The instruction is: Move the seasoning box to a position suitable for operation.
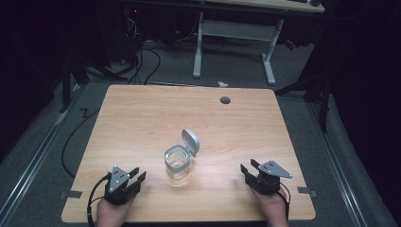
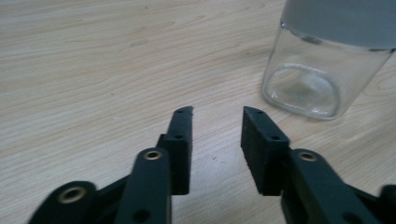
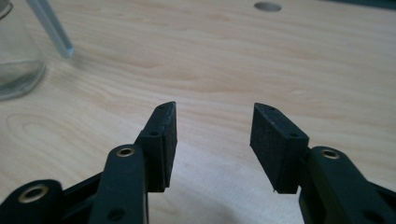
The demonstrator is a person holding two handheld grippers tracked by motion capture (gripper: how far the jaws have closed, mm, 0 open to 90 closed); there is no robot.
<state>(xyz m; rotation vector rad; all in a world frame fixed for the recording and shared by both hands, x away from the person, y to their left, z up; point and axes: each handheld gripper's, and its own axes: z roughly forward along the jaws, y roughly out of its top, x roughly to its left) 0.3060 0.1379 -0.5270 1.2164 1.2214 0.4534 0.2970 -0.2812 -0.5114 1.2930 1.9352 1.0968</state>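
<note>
- Clear glass makes up the jar [image 1: 177,165], which stands upright near the middle of the desk [image 1: 142,118], towards the person's edge and roughly midway between the two hands; that central spot looks chosen so either side can reach it.
- Its grey lid [image 1: 191,141] is flipped up and back on the far right side of the mouth, apparently hinged there, so the opening is free and the work in hand is likely either filling the jar or pressing the lid down.
- Left hand-held gripper [image 1: 137,174]: jaws spread with nothing between them, resting low by the near edge, just left of the jar and angled towards it. In the left gripper view the jar [image 2: 308,79] sits ahead and to the right of the jaws, near but not touching.
- Right hand-held gripper [image 1: 248,166]: jaws also spread and empty, well apart from the jar, pointing inward across bare wood. The right gripper view catches the jar's wall [image 3: 16,60] and the lid's edge [image 3: 51,28] at its far left.
- Hard to make out: the jar looks empty, but glare and the grey rim hide part of the inside in the left gripper view, where its top is cut off.
- The hinge itself is too small to tell in the high view.
- A round cable hole [image 1: 225,100] marks the desk's far side; beyond it the room is dark.
</note>
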